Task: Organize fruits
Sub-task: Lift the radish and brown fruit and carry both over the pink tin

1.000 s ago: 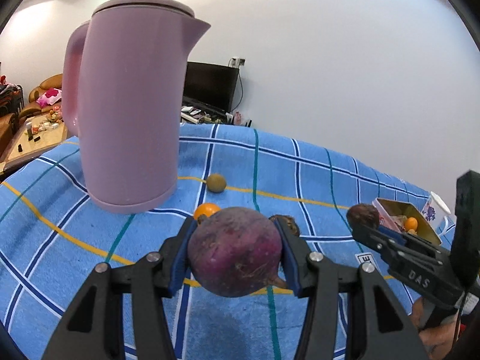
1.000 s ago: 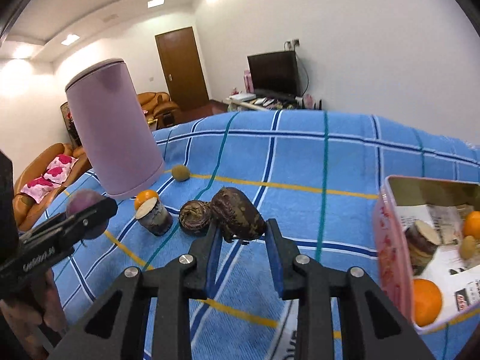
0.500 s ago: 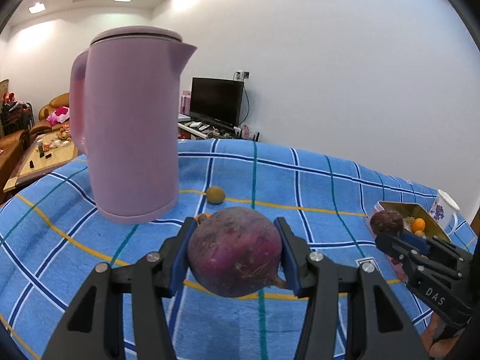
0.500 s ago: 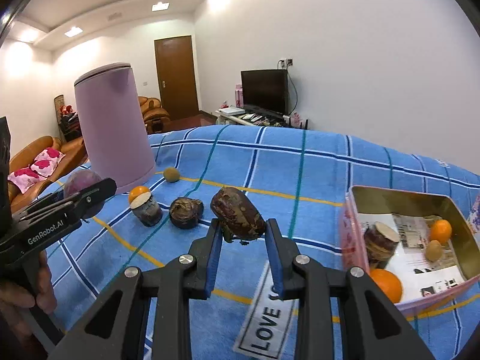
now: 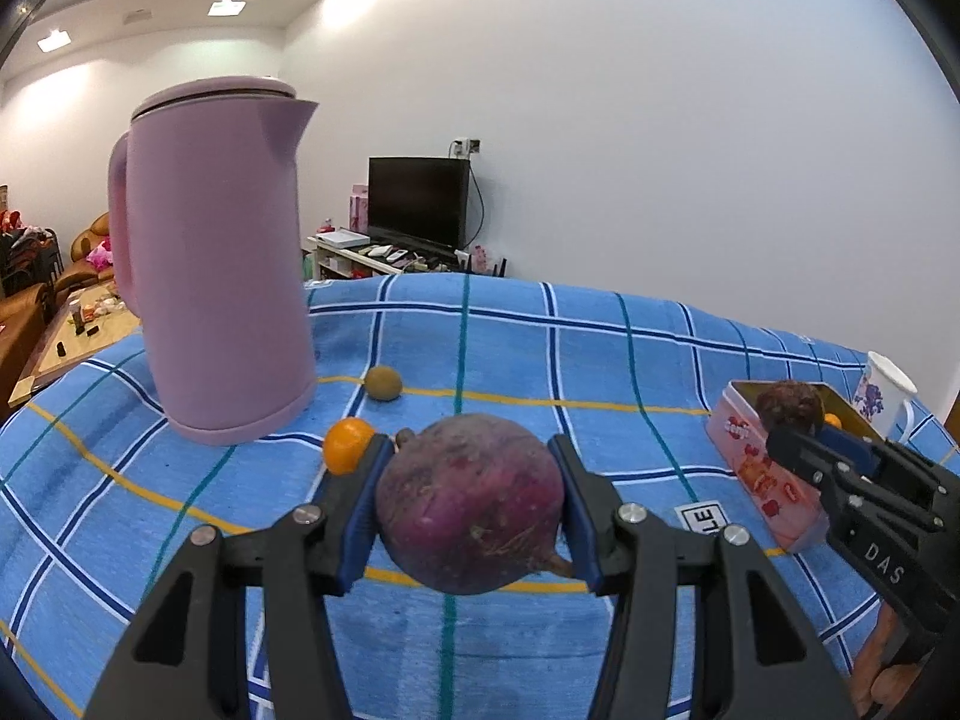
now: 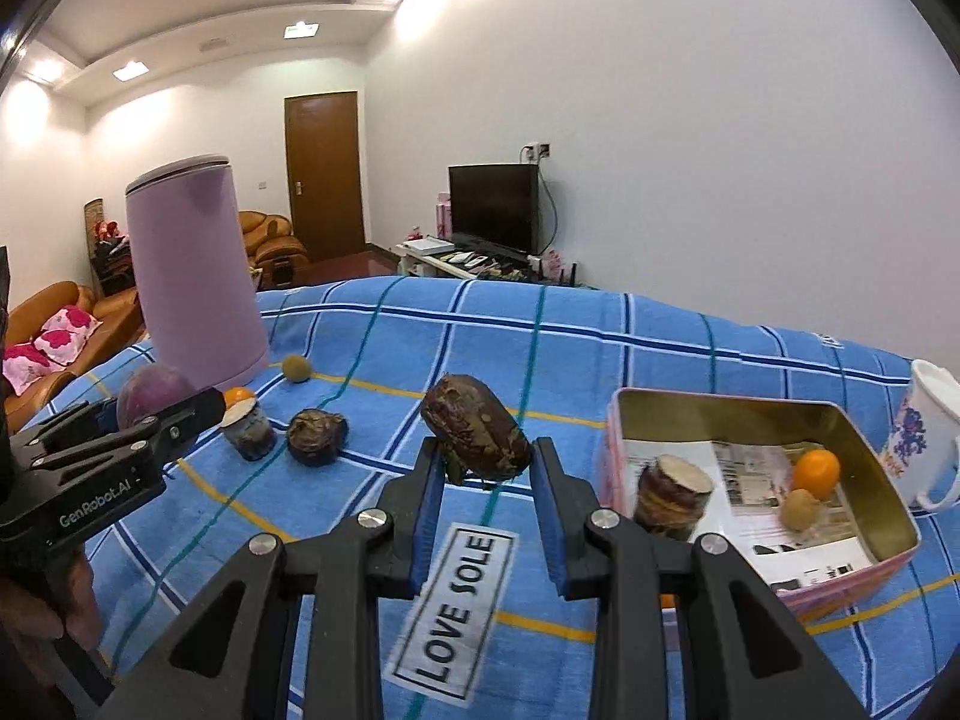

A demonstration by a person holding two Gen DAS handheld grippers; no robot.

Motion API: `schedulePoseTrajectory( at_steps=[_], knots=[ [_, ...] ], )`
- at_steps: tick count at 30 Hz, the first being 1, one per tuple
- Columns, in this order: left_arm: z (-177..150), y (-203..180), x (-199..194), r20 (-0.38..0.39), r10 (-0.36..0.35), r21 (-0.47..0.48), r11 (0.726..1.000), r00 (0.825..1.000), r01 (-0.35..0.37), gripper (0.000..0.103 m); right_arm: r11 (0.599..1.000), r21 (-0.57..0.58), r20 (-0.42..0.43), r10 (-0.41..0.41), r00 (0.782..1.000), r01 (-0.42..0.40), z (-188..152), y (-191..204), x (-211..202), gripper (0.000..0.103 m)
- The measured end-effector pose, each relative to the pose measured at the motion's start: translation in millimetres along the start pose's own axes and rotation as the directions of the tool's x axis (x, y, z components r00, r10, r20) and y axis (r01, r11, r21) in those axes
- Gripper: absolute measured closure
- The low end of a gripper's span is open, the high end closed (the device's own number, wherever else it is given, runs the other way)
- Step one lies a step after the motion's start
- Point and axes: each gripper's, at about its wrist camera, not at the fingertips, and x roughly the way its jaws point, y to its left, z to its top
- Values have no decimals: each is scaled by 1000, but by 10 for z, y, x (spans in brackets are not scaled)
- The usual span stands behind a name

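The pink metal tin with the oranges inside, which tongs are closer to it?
Right. The right tongs, holding a dark brown lumpy root, hang just beside the pink metal tin. The left tongs, gripping a round purple beet, are farther away, near the pink kettle.

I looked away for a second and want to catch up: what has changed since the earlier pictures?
Both claws rose and swung toward the pink tin, each carrying its load; more of the tin shows in the right wrist view. The left claw stays clamped on the purple round root, the right claw on the dark brown lump. Nothing taken or released. Kettle and loose fruit stayed put.
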Motion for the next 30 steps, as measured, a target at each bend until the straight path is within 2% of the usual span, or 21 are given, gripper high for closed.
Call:
schedulePoseTrajectory(
  at_steps=[7,21,30],
  knots=[
    [-16,-218,28,-6,-17,31,999,1000,18,49,1000,13,12,-20,1000,20,10,-115,-50,72],
    [-8,-514,78,-23,-50,35,998,998,51,49,997,0,53,-82,995,82,6,-316,-218,72],
    [37,-847,96,-19,-79,69,994,997,80,49,992,28,58,-121,991,120,3,-552,-268,72]
  ],
)
